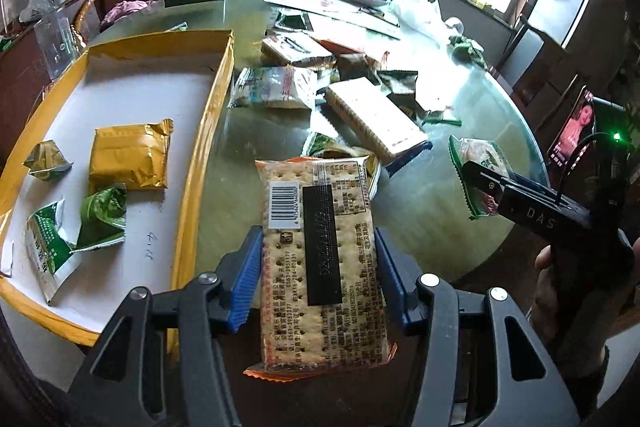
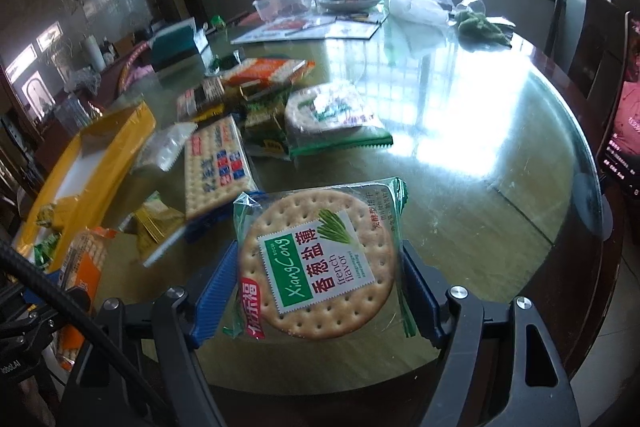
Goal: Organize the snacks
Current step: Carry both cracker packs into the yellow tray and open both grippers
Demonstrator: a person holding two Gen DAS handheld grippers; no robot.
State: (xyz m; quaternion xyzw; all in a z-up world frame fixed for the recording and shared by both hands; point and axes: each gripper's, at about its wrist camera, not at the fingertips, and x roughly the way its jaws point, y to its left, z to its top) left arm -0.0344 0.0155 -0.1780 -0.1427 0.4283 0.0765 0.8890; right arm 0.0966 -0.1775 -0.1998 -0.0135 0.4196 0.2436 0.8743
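Orange cracker pack [image 1: 320, 259] between left jaws

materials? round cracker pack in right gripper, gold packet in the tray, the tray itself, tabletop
Round cracker pack: clear glossy plastic film, cracker visible through it, crimped green ends.
Gold packet: looks like metallised foil film, creased and shiny.
Tray: likely cardboard, glossy yellow rim, matte white floor with pen marks.
Tabletop: glass-like sheet, mirrors the windows.
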